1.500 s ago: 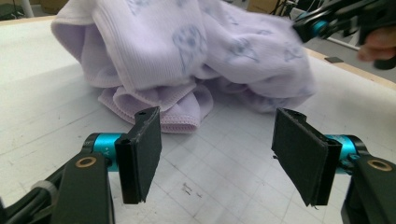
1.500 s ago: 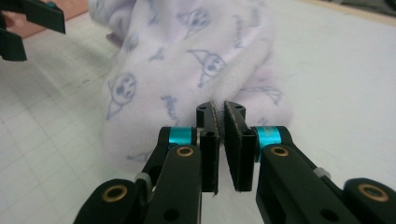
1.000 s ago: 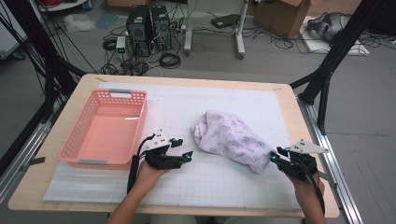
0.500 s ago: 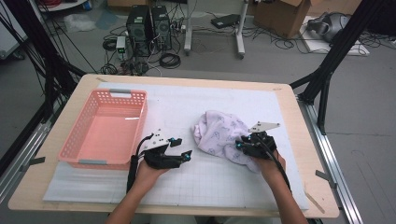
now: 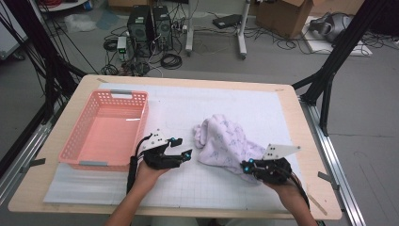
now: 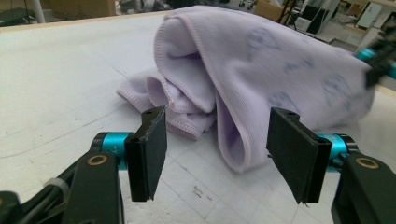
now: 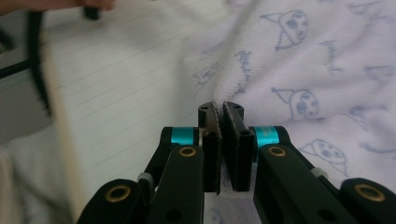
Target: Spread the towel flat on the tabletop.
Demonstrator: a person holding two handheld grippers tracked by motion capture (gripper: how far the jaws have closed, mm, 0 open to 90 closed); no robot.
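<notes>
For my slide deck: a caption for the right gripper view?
Right gripper fingers pinched shut on the edge of a cat-print towel lying on the table.

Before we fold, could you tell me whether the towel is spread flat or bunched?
Bunched: the towel lies in a rumpled heap, folds showing.

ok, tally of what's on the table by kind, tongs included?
Towels: 1, the lilac printed towel, crumpled right of centre.
Baskets: 1, the pink basket at the left, nothing in it.
Mats: 1, the white grid mat under both.
Tongs: 2, the left tongs open short of the towel, the right tongs shut on its near edge.
Total: 5
</notes>
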